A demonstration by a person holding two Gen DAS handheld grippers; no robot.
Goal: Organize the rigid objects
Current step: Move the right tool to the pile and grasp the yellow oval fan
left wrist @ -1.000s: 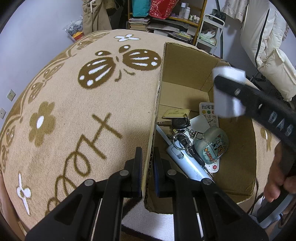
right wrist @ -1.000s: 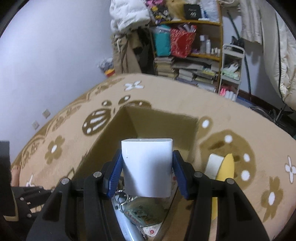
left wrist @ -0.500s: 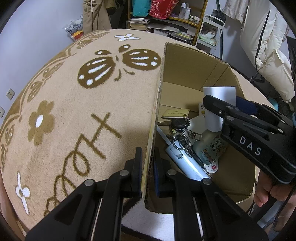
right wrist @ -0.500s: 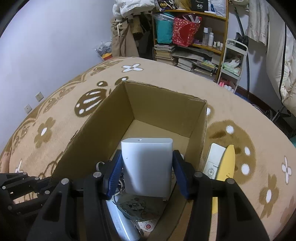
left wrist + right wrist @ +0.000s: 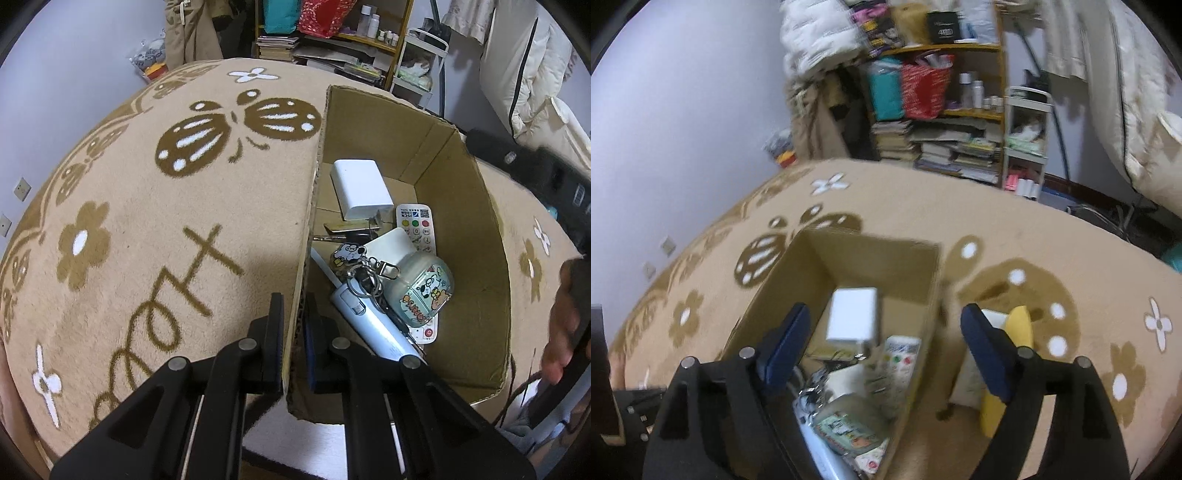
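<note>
White rectangular plastic block (image 5: 852, 315) lay inside the open brown cardboard box (image 5: 476, 236); right gripper (image 5: 882, 349) jaws had just spread, empty. Left gripper (image 5: 293, 332) pinched the box wall. Yellow flat object (image 5: 1015, 354) and a white item beside it remained outside on the rug.

Cardboard box (image 5: 461, 229) on rug (image 5: 147, 221), charger block (image 5: 360, 188) inside behind remote (image 5: 415, 230), keys (image 5: 364, 273) in front.

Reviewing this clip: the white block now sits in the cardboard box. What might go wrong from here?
1. The white block rests tilted on other items, so it may slide onto the remote.
2. The left gripper pinches the box wall; a tug could tip the cardboard box.
3. The right gripper, jaws just opened and empty, might clip the rim on its next pass.
</note>
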